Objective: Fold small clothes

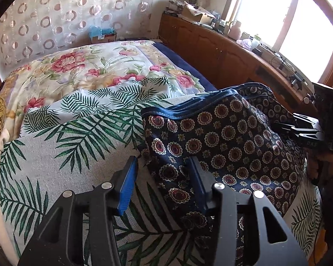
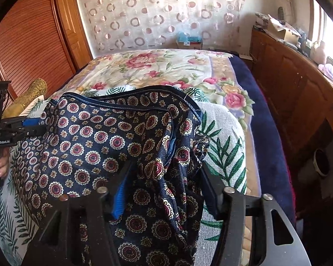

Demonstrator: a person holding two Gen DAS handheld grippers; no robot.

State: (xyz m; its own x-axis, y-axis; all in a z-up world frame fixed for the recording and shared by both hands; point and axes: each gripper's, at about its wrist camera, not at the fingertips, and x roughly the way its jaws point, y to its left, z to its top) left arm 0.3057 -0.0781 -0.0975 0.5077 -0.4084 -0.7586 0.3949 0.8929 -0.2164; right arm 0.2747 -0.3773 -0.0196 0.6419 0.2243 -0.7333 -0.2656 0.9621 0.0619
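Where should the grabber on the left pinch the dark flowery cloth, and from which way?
Probably its near left edge. In the left wrist view the left gripper stands open astride that edge of the patterned garment, one finger on the leaf-print cloth. Coming in low from the left, it could close on the loose, single-layer border.

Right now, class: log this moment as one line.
garment: navy medallion-print cloth on palm-print cover | left tool: open | right tool: open, straddling cloth
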